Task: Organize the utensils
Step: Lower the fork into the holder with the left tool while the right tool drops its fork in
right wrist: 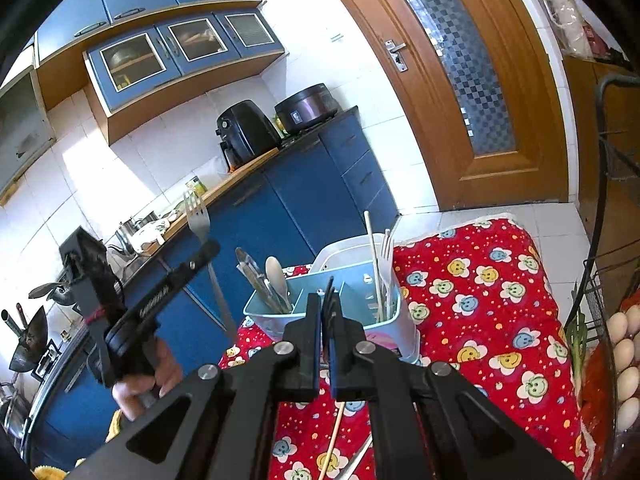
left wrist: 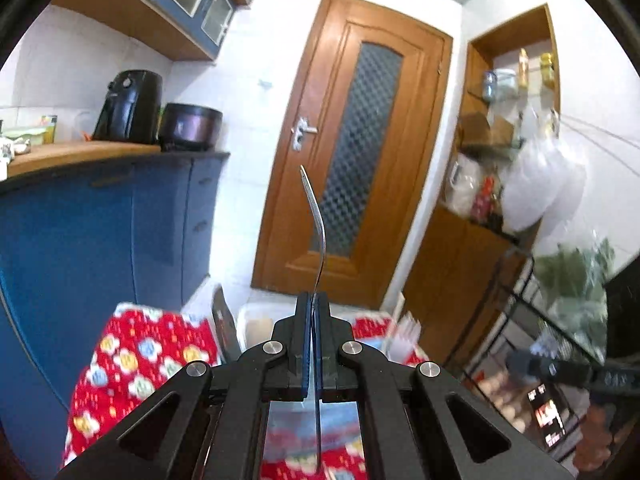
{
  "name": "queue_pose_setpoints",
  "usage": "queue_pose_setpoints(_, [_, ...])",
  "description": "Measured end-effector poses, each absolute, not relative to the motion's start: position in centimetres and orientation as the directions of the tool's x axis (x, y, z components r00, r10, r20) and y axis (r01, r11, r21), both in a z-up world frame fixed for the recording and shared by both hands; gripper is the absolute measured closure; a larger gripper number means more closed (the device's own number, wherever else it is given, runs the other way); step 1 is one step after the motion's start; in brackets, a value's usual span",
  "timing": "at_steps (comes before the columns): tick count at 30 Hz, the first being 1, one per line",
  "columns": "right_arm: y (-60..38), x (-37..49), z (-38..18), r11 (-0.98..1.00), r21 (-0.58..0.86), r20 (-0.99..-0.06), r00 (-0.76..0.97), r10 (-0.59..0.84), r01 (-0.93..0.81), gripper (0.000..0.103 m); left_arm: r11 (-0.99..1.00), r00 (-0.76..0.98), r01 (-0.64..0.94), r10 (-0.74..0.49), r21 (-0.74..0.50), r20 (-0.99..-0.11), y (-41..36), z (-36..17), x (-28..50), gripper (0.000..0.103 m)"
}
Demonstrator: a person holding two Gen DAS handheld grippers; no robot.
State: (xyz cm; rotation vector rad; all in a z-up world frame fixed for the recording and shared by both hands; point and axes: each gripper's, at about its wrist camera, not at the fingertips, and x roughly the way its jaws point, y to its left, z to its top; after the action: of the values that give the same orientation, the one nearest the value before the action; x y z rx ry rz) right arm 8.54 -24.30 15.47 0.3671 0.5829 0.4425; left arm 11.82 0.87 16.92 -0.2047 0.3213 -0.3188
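My left gripper (left wrist: 313, 296) is shut on a metal fork (left wrist: 316, 216), held upright in the air, tines up. The same gripper (right wrist: 210, 246) and fork (right wrist: 197, 210) show at the left of the right wrist view. My right gripper (right wrist: 326, 298) is shut with nothing seen between its pads, just in front of a light blue utensil holder (right wrist: 396, 320). The holder has compartments with a spoon (right wrist: 276, 272), tongs (right wrist: 252, 268), a chopstick (right wrist: 372, 248) and a white fork (right wrist: 386, 256). A chopstick (right wrist: 334, 436) lies on the cloth under the right gripper.
The table has a red flowered cloth (right wrist: 480, 300). A white tray (right wrist: 340, 252) stands behind the holder. A wire rack with eggs (right wrist: 624, 360) is at the right. Blue cabinets (right wrist: 312, 192), a counter with appliances and a wooden door (left wrist: 360, 140) are beyond.
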Motion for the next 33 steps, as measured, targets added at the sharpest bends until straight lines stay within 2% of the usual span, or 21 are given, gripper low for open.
queue_pose_setpoints(7, [-23.8,9.6,16.5,0.861,0.421,-0.445,0.763,0.469,-0.284,0.099,0.944,0.936,0.234,-0.284,-0.231,-0.211,1.5,16.8,15.1,0.102])
queue_pose_setpoints(20, [-22.1,12.4,19.9,0.901,0.333,-0.421,0.811,0.406,-0.278,0.099,0.958,0.952,0.198,-0.239,-0.207,-0.194,1.8,12.8,16.8,0.102])
queue_pose_setpoints(33, [-22.1,13.9,14.5,0.894,0.378,-0.525,0.740,0.420,-0.239,0.098,0.954,0.929,0.224,-0.271,-0.202,-0.251,0.8,10.3,17.4,0.102])
